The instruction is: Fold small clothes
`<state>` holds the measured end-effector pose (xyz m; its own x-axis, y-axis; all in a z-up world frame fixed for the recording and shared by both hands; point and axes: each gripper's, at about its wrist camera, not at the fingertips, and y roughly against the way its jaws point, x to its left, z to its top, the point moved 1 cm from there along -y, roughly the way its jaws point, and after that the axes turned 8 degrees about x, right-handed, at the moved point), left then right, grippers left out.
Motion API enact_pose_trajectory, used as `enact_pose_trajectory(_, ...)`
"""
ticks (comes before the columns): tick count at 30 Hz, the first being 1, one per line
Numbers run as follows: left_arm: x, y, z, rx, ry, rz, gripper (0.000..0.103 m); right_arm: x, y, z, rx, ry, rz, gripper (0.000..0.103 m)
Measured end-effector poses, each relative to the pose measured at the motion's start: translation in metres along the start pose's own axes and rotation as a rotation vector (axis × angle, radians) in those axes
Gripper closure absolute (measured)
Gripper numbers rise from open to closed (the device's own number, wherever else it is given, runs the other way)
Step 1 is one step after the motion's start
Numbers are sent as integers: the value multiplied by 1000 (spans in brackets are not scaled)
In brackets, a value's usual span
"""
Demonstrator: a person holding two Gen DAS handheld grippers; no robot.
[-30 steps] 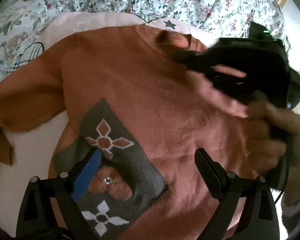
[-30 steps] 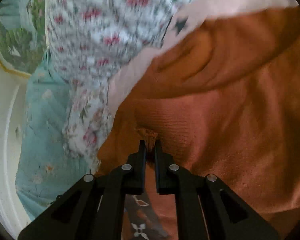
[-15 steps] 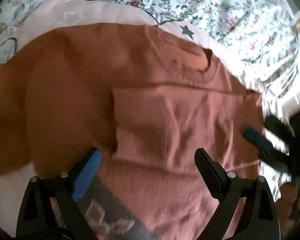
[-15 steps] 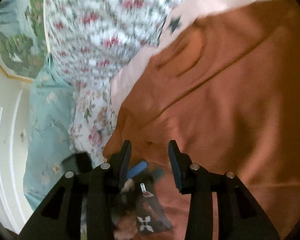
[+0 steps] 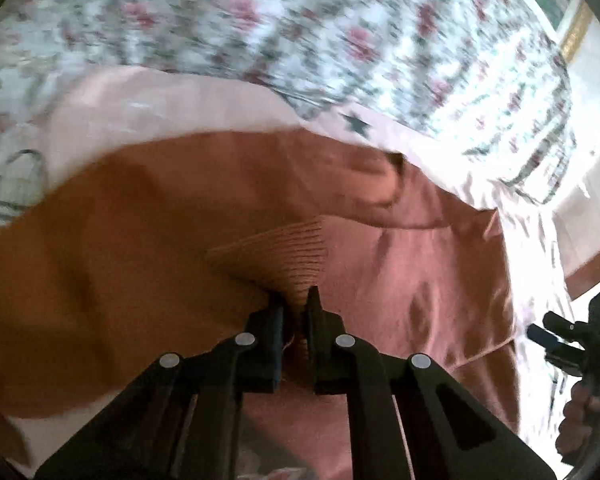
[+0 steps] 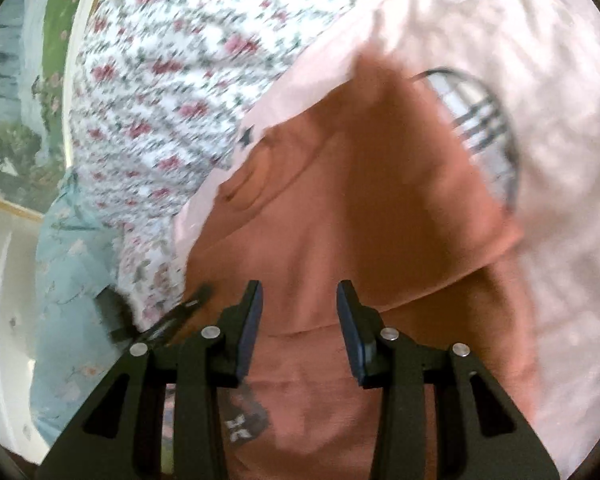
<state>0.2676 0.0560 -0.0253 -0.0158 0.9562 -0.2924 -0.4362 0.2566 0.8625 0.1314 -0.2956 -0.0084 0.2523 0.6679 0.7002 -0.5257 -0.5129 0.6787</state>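
Observation:
A rust-orange knit sweater (image 5: 140, 240) lies spread on a pink cloth (image 5: 160, 104), one sleeve folded across its chest. My left gripper (image 5: 294, 298) points down at it, jaws closing, with the sleeve's ribbed cuff (image 5: 284, 252) pinched between the pads. At the right edge of the left wrist view is my right gripper (image 5: 548, 328), held by a hand (image 5: 584, 412), just off the sweater's side. In its own view the right gripper (image 6: 299, 292) stands open over the sweater (image 6: 360, 200) with nothing between its fingers. A grey patch with a white cross (image 6: 240, 424) shows low on the sweater.
A floral bedspread (image 5: 300, 20) stretches beyond the pink cloth. Pale blue flowered fabric (image 6: 72, 280) hangs at the bed's left side, and a framed picture (image 6: 20, 100) is on the wall there. A plaid print (image 6: 480, 120) shows on the pink cloth (image 6: 560, 160).
The right gripper let go of the sleeve it had folded over, opened and drew away to the sweater's side. The left gripper moved toward the collar and closed on the ribbed cuff.

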Motion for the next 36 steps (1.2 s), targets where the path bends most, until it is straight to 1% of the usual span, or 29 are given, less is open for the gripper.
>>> enact_pose_trajectory(2,18,-1,0,27,26,11,96,-13,4,6,-23,-14,-60,62)
enact_pose_trajectory(4,29,1,-1,32,40,24,96,-23,3,13,-34,-15,-122,62)
enact_pose_trajectory(7,31,8,0,11,49,31,95,-27,-2,28,-43,20,-184,62)
enact_pose_trajectory(9,28,7,0,17,52,29,95,-27,-10,39,-39,57,-237,61)
enact_pose_trajectory(11,27,6,-2,21,43,45,95,-29,-22,51,-18,89,-268,61)
enact_pose_trajectory(13,30,7,-3,21,57,51,95,-32,-32,60,0,102,-297,61)
enact_pose_trajectory(16,35,4,-3,35,94,37,95,-36,-47,67,21,106,-306,61)
enact_pose_trajectory(18,32,3,-3,39,80,48,95,-39,-55,67,42,111,-312,62)
enact_pose_trajectory(19,29,3,-4,40,71,52,95,-40,-57,67,49,113,-309,70)
enact_pose_trajectory(20,27,3,-3,41,67,49,95,-39,-55,67,48,117,-308,93)
enact_pose_trajectory(22,21,5,-2,36,65,19,95,-34,-37,66,-15,128,-309,93)
enact_pose_trajectory(23,17,4,-2,32,54,17,95,-33,-29,67,-44,131,-322,94)
enact_pose_trajectory(24,13,2,-2,31,40,32,95,-34,-26,68,-52,124,-327,94)
enact_pose_trajectory(25,10,-2,-3,34,23,59,95,-39,-27,69,-42,111,-327,94)
enact_pose_trajectory(26,9,-5,-3,37,19,71,95,-43,-31,70,-23,103,-333,94)
enact_pose_trajectory(28,16,-11,-5,48,41,84,95,-45,-40,70,10,113,-341,93)
enact_pose_trajectory(30,24,-13,-6,57,57,77,95,-41,-42,69,23,114,-352,89)
enact_pose_trajectory(31,26,-13,-6,63,59,68,94,-38,-38,67,8,119,-367,89)
enact_pose_trajectory(32,27,-13,-7,72,54,66,92,-32,-32,64,-21,135,-388,89)
enact_pose_trajectory(33,27,-13,-8,77,48,70,87,-25,-29,62,-41,154,-410,89)
enact_pose_trajectory(34,26,-12,-8,80,39,75,86,-20,-27,60,-52,170,-424,89)
enact_pose_trajectory(35,25,-9,-9,81,30,76,80,-13,-24,56,-62,191,-423,89)
enact_pose_trajectory(36,25,-8,-10,82,27,73,78,-4,-25,52,-64,216,-396,89)
